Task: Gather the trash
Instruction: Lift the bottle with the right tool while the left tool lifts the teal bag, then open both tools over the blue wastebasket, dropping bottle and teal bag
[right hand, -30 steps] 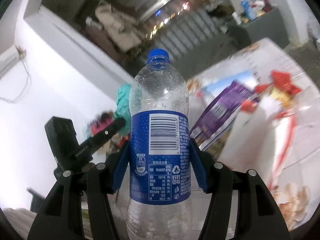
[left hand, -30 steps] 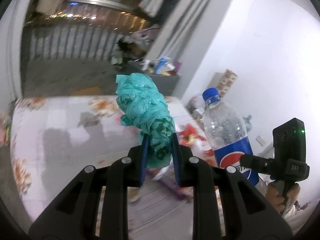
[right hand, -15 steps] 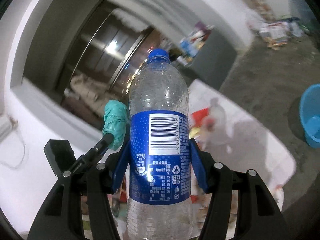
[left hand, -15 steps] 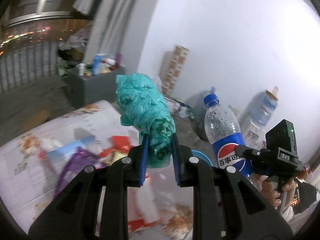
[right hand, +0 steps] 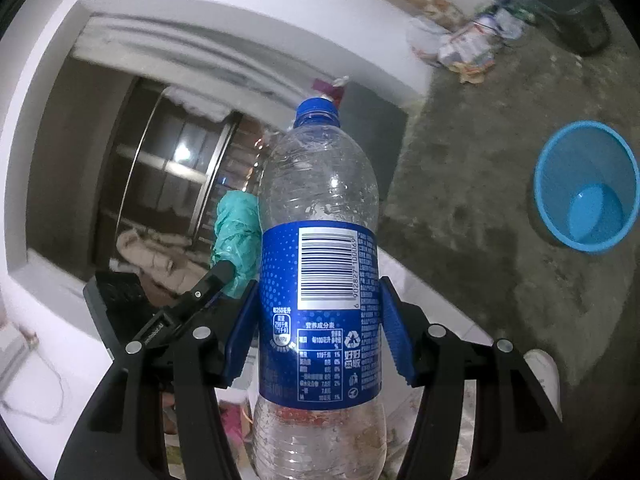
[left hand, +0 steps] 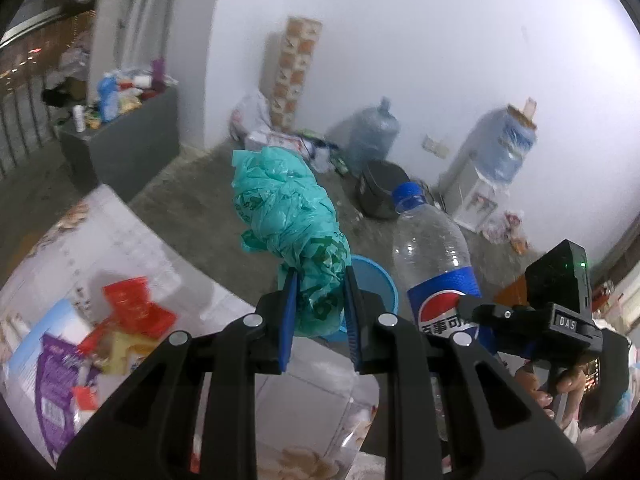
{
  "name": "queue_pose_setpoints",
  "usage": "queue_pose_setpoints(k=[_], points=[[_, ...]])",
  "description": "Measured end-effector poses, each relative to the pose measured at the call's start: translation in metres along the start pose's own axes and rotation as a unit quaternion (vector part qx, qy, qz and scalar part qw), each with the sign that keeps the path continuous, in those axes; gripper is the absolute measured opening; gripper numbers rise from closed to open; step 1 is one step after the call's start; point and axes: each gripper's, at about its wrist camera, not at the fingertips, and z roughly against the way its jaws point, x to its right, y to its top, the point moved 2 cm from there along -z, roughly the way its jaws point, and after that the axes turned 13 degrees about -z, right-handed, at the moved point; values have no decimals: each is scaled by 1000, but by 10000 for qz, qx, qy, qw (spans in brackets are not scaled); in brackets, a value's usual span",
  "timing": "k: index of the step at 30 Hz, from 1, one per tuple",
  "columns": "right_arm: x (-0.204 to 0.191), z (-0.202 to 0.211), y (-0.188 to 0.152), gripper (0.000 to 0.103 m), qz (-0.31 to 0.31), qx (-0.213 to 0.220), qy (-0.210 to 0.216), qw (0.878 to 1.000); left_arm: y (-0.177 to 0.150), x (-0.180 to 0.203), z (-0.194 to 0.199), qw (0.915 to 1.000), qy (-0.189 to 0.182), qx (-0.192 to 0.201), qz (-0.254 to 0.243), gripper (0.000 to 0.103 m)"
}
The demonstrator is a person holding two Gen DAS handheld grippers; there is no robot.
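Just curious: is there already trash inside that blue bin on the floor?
No, the blue bin shows only its bare blue bottom.

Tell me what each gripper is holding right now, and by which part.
Left gripper pinches the green bag by its lower end. Right gripper clamps the bottle around its blue label, cap up.

Left gripper raised, fingers pointing up and forward, blue pads pinched close on a crumpled load. Right gripper alongside to the right — upright, pads spread wide and clamped. Right hand wrapped round its handle — knuckles visible.
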Motion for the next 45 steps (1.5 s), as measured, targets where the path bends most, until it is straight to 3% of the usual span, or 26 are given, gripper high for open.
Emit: queue_pose_setpoints(k=[7,15,18,20,21,22,25,27,35,41,45], points=[[86,17,43,57,-1231,396,-247,9913,23,34,-92,9930,-654,-973,-116,20],[202,3,84,58,-2978,395,-310,9533,36,67,-236,9629,-1525,-2223,85,20],[234,-7,101,60,-3481,413,-238,9363,34,84,-280,9555,-1554,-2504,-125,23],[256,-15,112,61,-3735,379,-285,9264,33,92,-310,9523,-1520,-2637,-232,34],[270,-18,117,74,-3876,438,-347,9201,33,94,-326,9523,-1462,-2666,-273,46],[279,-19,124,79,-3935,500,-409,9171,34,95,-336,9534,-1399,-2656,-308,55],[312,-18,133,82,-4214,837,-795,8995,31,99,-353,9590,-1191,-2563,-197,59],[320,-16,128,82,-4330,919,-686,8941,30,101,-354,9590,-1217,-2557,-41,59],[296,-13,115,82,-3537,1000,-1162,9227,34,95,-303,9728,-1019,-2052,-330,65],[244,-7,119,82,-2429,1055,-1754,9482,44,89,-242,9825,-912,-1558,-451,75],[201,-2,117,83,-1580,1186,-2135,9567,48,77,-191,9898,-839,-1088,-386,82]])
